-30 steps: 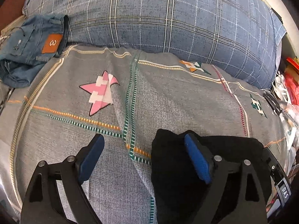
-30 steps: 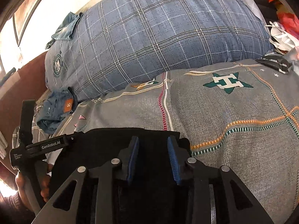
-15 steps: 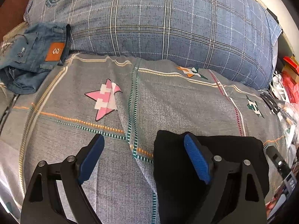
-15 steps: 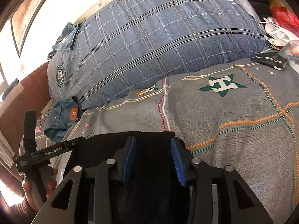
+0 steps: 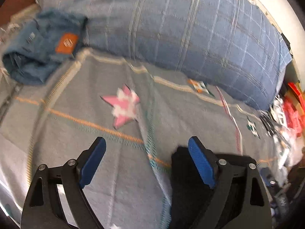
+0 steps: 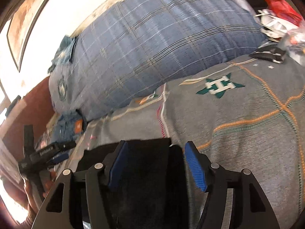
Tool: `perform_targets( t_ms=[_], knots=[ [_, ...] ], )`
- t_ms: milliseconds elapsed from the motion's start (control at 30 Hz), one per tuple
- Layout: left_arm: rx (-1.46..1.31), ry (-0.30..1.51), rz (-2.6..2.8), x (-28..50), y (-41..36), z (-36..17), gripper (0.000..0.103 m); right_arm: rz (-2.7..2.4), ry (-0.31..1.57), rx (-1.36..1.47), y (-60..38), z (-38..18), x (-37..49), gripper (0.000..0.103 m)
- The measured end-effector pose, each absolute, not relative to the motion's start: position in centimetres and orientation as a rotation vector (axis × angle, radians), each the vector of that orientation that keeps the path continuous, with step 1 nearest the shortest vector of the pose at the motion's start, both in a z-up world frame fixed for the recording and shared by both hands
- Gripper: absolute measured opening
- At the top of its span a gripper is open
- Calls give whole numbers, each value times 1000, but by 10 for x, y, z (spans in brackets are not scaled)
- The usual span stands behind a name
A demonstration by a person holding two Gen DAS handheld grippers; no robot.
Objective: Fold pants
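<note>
The black pants [image 6: 144, 171] lie folded into a compact block on the grey patterned bedspread [image 6: 247, 152], near its front edge; the block's far edge is straight, but its long axis cannot be judged because both tools cover much of it. The right gripper [image 6: 154, 164] has its jaws parted, having just been opening; the pants lie between them, the blue pads [image 6: 194, 164] clear of the cloth. The left gripper [image 5: 146, 160] stands wide apart with nothing between its jaws, its right pad over the pants' left edge. The white lettering on its body, seen from the right wrist, is blurred and unreadable. Folded blue jeans [image 5: 40, 57] with an orange-brown waistband patch, its mark illegible, rest at the foot of the blue plaid pillow [image 5: 190, 30]. A green star [image 6: 219, 85] on the bedspread bears a white "H".
</note>
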State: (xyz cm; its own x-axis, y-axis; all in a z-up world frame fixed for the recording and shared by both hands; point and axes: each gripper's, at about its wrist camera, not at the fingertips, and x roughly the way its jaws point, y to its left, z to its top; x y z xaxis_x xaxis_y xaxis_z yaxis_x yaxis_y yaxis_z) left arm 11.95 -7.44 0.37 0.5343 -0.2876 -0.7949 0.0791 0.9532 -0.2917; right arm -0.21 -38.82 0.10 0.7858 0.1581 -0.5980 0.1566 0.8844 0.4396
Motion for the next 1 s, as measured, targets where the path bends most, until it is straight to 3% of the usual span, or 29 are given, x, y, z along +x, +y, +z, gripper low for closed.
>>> perform_targets(
  t_ms=[100, 167, 233, 400, 533, 567, 633, 700, 833, 867, 900, 933, 1000],
  knots=[
    [-205, 1030, -237, 110, -92, -8, 90, 9, 699, 464, -378, -6, 3, 64],
    [-162, 1033, -254, 104, -106, -13, 90, 16, 710, 431, -370, -10, 6, 55],
    [-109, 985, -239, 98, -114, -8, 88, 14, 718, 338, -359, -4, 7, 5],
    [-97, 987, -268, 101, -112, -3, 88, 1, 726, 362, -366, -6, 2, 5],
    [-138, 994, -294, 97, -94, 15, 88, 10, 676, 516, -391, 3, -12, 12],
    [-163, 1007, -322, 90, -86, 19, 88, 25, 671, 581, -399, 6, -18, 15],
    [-199, 1035, -361, 84, -78, 19, 88, 42, 692, 662, -405, 6, -29, 35],
    [-222, 1088, -423, 74, -75, 12, 88, 30, 733, 689, -399, 0, -43, 43],
    [-199, 1189, -461, 62, -91, -11, 89, 16, 813, 674, -374, -15, -56, 46],
    [-184, 1219, -469, 59, -98, -17, 89, 13, 798, 655, -370, -13, -56, 46],
    [-180, 1253, -471, 58, -104, -23, 89, 17, 797, 637, -367, -12, -55, 39],
    [-189, 1272, -466, 57, -107, -26, 89, 14, 796, 606, -362, -8, -55, 20],
    [-219, 1287, -446, 59, -110, -30, 88, 19, 786, 573, -359, -2, -58, 15]
  ],
)
